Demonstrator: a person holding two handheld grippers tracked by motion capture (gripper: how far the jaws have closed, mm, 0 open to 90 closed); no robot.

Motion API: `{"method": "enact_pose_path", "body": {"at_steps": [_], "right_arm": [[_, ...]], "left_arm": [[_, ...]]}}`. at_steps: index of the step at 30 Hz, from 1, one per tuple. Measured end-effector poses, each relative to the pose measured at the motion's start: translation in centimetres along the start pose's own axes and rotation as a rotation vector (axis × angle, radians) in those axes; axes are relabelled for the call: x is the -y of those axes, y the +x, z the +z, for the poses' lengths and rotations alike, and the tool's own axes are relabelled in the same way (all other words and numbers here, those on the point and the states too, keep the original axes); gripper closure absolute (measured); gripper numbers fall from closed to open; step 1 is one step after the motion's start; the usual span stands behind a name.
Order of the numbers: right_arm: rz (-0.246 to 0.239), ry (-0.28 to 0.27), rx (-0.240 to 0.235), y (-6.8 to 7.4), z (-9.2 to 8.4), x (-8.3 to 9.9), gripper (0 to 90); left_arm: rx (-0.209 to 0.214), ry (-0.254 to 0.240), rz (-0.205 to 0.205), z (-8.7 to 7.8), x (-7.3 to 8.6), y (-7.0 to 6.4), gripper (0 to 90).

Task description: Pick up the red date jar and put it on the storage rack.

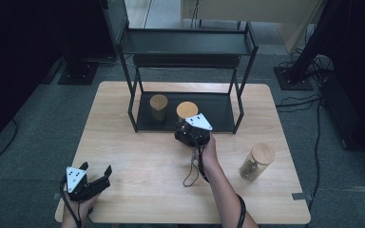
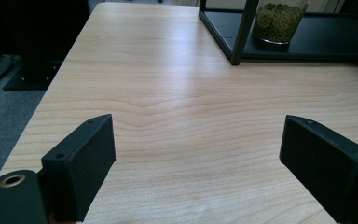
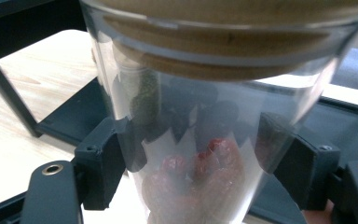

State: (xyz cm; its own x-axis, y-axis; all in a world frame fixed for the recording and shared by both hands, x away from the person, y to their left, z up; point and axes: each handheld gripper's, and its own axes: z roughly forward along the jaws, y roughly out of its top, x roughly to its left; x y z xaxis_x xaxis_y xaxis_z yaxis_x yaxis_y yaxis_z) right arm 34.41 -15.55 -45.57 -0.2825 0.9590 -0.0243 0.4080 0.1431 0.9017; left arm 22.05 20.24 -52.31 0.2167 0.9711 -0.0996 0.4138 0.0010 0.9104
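The right gripper [image 1: 187, 124] clamps a clear glass jar with a round wooden lid [image 1: 187, 110] at the near edge of the black metal two-tier rack [image 1: 241, 111], which stands at the far side of the light wooden table [image 1: 138, 156]. In the right gripper view its jaws press on both sides of the jar's glass wall [image 3: 200, 140], and reddish pieces, perhaps dried fruit, show through the blurred glass. A second lidded glass jar of green beans [image 1: 158, 107] stands just left of it on the rack's bottom shelf, seen too in the left gripper view [image 2: 278, 21]. A third wooden-lidded glass jar [image 1: 256, 161] stands well apart on the right of the table. The left gripper [image 1: 96, 172] rests at the near left corner, its jaws wide apart over bare wood with nothing between them.
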Motion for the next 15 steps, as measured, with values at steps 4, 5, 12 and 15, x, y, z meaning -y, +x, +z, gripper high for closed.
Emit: {"method": "enact_pose_path", "body": {"at_steps": [4, 5, 12, 15], "right_arm": [[-0.005, 0.007, 0.012, -0.4, 0.7, -0.2, 25.3], [-0.004, 0.01, 0.016, -0.5, 0.9, -0.3, 25.3], [0.011, 0.025, 0.025, -1.2, 2.1, -0.5, 25.3], [0.013, 0.026, 0.025, -1.1, 2.6, -0.6, 25.3]], "left_arm": [[0.005, -0.001, 0.0, 0.0, 0.0, 0.0, 10.6], [0.006, -0.001, 0.001, 0.0, 0.0, 0.0, 10.6], [0.008, 0.001, 0.0, 0.0, 0.0, 0.0, 10.6], [0.009, 0.0, 0.0, 0.0, 0.0, 0.0, 10.6]]}}
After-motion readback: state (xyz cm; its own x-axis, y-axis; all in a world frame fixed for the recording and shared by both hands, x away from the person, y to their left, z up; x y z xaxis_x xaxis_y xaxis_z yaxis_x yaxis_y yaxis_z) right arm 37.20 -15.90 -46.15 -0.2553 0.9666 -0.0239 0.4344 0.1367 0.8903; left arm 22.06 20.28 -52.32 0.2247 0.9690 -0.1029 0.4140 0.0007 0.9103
